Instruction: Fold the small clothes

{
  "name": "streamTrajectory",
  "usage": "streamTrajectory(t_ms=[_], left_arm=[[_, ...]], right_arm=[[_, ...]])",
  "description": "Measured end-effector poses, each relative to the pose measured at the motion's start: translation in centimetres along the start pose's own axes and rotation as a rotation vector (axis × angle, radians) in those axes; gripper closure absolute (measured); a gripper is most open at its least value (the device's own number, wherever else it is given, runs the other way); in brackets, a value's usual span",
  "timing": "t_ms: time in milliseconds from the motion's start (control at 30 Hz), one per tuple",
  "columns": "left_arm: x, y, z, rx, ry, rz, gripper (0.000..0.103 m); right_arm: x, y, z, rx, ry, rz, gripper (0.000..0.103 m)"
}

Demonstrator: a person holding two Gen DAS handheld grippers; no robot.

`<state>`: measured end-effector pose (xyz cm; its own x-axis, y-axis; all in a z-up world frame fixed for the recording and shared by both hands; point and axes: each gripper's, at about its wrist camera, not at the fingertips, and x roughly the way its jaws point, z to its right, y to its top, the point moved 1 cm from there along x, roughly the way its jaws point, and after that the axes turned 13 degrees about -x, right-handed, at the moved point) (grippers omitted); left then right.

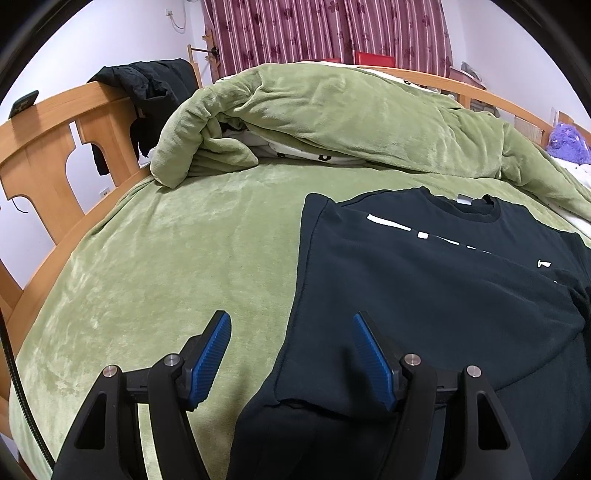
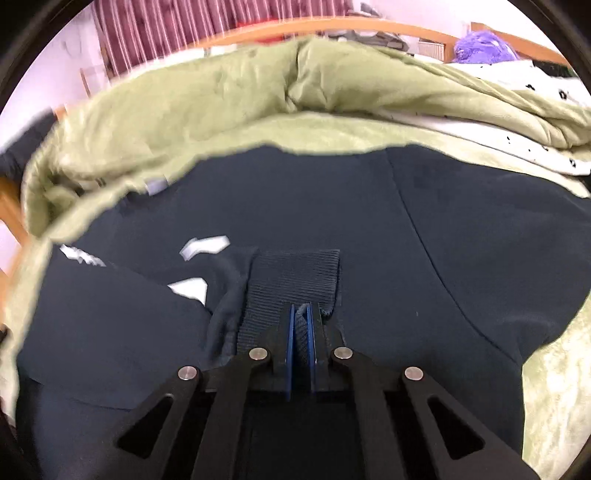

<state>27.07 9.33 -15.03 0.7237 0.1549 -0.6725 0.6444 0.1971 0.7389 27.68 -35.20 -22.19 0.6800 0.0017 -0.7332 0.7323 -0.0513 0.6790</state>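
The sweatshirt, dark navy with white print across the chest, lies spread front up on a green bedspread, filling the left wrist view from about three o'clock down to six o'clock, its neckline toward one o'clock; in the right wrist view it covers the whole middle and lower part of the picture; behind it, from ten to two o'clock, a green quilt is heaped in a long roll, its white dotted lining showing underneath; a wooden bed frame curves along nine to eleven o'clock, with a black coat draped over its rail and a striped maroon curtain at twelve o'clock; a purple fluffy thing sits at the far edge near two o'clock; the left gripper hangs at six o'clock with its blue pads well apart and nothing between them, one pad over the bedspread and the other over the sweatshirt's side edge; the right gripper has its pads pressed together on the ribbed cuff of a sleeve that lies folded in over the chest, the cuff reaching from the pads toward twelve o'clock; that view is blurred at its left side.
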Motion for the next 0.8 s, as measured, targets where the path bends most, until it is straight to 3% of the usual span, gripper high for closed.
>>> streamTrajectory(t_ms=[100, 300, 433, 533, 600, 667, 733, 800], left_arm=[[0.0, 0.0, 0.1, -0.004, -0.005, -0.002, 0.037], [0.0, -0.2, 0.4, 0.009, -0.004, -0.004, 0.037], [-0.1, -0.5, 0.7, 0.023, -0.005, -0.002, 0.037], [-0.1, -0.8, 1.2, 0.028, -0.018, -0.015, 0.037], [-0.2, -1.1, 1.8, 0.050, -0.013, -0.010, 0.037], [-0.4, -1.4, 2.5, 0.076, -0.011, -0.008, 0.037], [-0.6, -1.5, 3.0, 0.078, -0.021, -0.016, 0.036], [-0.9, -1.7, 3.5, 0.059, -0.049, -0.031, 0.027]], right_arm=[[-1.0, 0.5, 1.2, 0.035, -0.022, 0.043, 0.097], [1.1, -0.5, 1.3, 0.025, -0.066, -0.077, 0.096], [-0.6, 0.0, 1.9, 0.016, -0.063, -0.061, 0.093], [-3.5, 0.8, 3.3, 0.043, -0.055, -0.011, 0.080], [-6.1, 1.8, 5.2, 0.045, -0.086, 0.039, 0.054], [-7.9, 2.5, 7.3, 0.056, -0.118, 0.071, 0.042], [-9.8, 2.7, 10.1, 0.067, -0.161, 0.094, 0.038], [-11.0, 2.3, 13.3, 0.065, -0.198, 0.089, 0.033]])
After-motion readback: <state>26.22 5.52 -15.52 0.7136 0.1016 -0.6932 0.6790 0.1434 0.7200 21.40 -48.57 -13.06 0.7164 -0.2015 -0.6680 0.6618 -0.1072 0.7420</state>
